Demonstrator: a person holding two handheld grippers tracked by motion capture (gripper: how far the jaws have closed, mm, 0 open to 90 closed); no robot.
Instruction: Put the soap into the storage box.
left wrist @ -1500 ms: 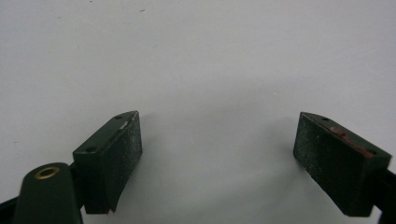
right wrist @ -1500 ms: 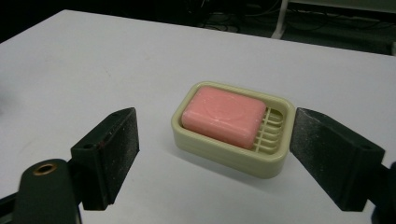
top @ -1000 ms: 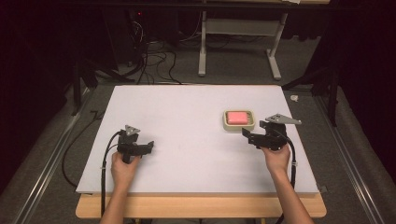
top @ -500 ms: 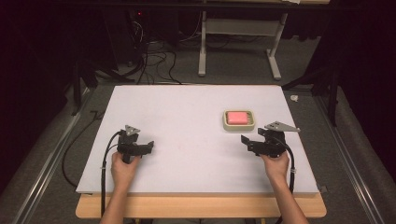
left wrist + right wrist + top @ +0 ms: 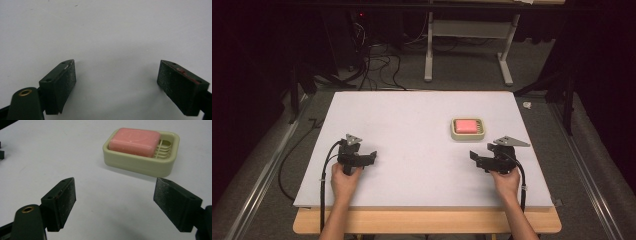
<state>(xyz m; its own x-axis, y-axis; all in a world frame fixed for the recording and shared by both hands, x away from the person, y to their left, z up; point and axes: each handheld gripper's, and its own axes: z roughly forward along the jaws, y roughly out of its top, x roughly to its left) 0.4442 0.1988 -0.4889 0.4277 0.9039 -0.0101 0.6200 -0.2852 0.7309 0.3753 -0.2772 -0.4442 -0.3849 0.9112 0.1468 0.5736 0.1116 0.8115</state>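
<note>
A pink bar of soap [image 5: 467, 125] [image 5: 135, 141] lies in a cream soap dish [image 5: 456, 133] [image 5: 140, 166] on the right half of the white table [image 5: 412, 125]. My right gripper [image 5: 474, 156] [image 5: 116, 203] is held low near the table's front right, just in front of the dish, open with nothing between its jaws. Over at the front left, my left gripper [image 5: 371, 156] [image 5: 116, 82] rests open above bare table [image 5: 105, 37], jaws wide apart and empty. A hand holds each gripper from below.
The table's wooden front edge [image 5: 427, 220] runs below the hands. Behind the table stand a grey metal frame [image 5: 467, 45] and loose cables [image 5: 372, 70] on the floor. A rail [image 5: 262, 170] runs along the left side.
My right gripper has drawn back toward the front edge, away from the soap dish. The left gripper has stayed where it was.
</note>
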